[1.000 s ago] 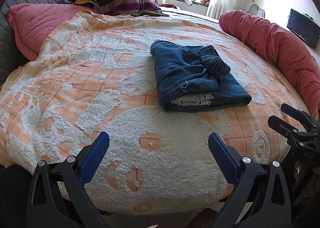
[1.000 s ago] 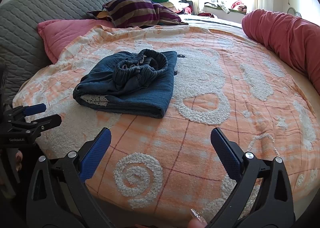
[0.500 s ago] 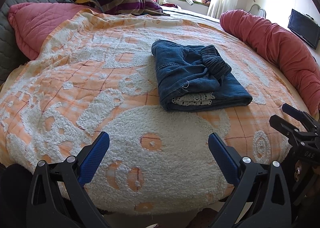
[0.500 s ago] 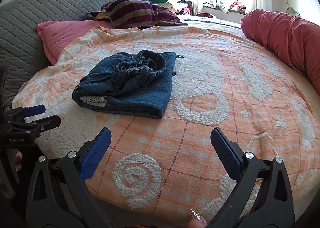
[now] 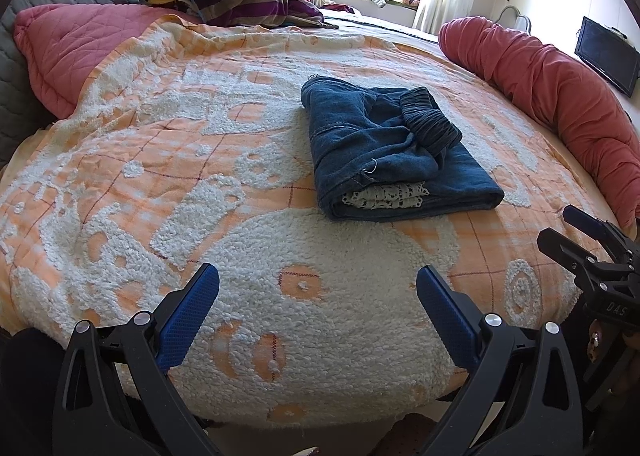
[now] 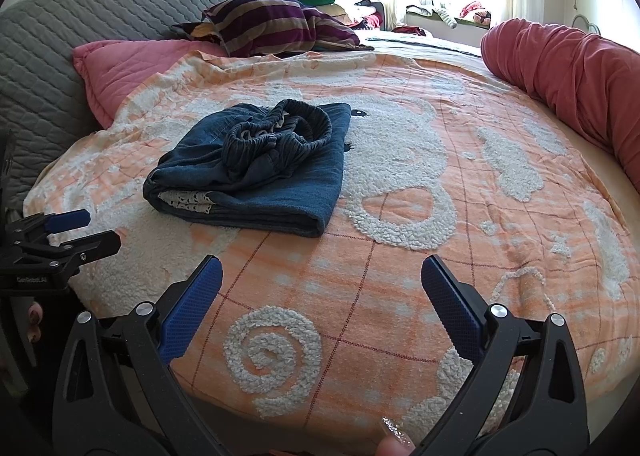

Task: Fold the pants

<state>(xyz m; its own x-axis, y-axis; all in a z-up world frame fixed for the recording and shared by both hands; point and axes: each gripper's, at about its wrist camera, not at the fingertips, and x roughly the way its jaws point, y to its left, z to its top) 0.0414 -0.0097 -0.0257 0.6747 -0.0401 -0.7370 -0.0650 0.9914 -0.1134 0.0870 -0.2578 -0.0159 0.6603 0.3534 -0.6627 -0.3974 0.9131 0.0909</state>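
Observation:
Dark blue denim pants (image 5: 384,148) (image 6: 260,172) lie folded into a compact bundle on the orange and white bedspread (image 5: 200,160) (image 6: 440,196), with the gathered waistband on top and a strip of white lace showing at the near edge. My left gripper (image 5: 318,288) hovers open over the bed's near edge, well short of the pants, nothing between its blue pads. My right gripper (image 6: 322,284) is open too, to the right of the pants and apart from them. Each gripper shows at the side of the other's view.
A red bolster (image 5: 552,96) (image 6: 568,76) curves along the right rim of the bed. A pink pillow (image 5: 76,44) and a striped pillow (image 6: 272,28) lie by the grey quilted headboard (image 6: 100,8). A fingertip (image 6: 394,436) shows at the right wrist view's bottom edge.
Both views have shifted only slightly; the pants appear a little lower in the left wrist view. The pants lie as before and both grippers stay open.

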